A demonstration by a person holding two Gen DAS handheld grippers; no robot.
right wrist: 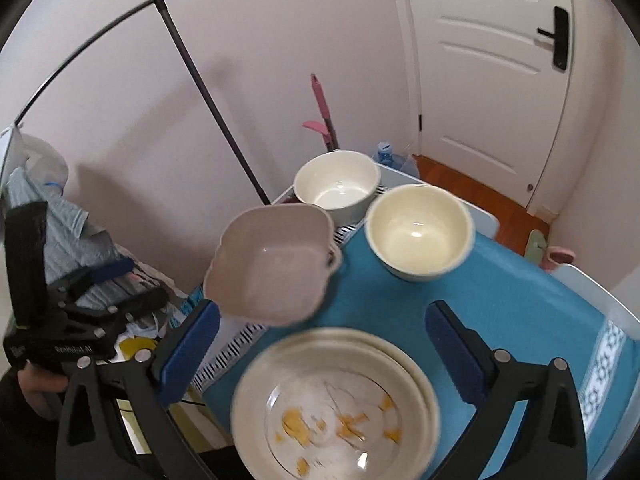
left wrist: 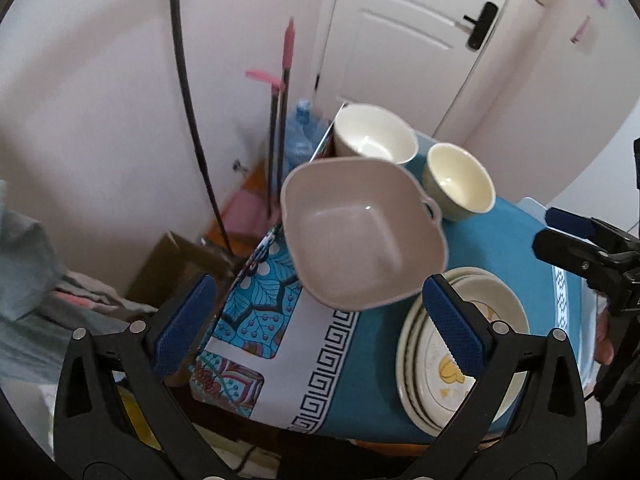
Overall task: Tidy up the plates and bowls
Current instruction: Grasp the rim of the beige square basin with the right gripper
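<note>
between both wide-open hand-held grippers (left wrist: 320,320) (right wrist: 324,344) sits the square bowl (left wrist: 360,232) — plates (right wrist: 336,404) beside it.

We see the stack of cream plates with yellow motifs (right wrist: 334,408) blurred and cut by the right wrist view's bottom edge; in the left wrist view a blue-padded gripper finger (left wrist: 454,328) hides part of it.
</note>
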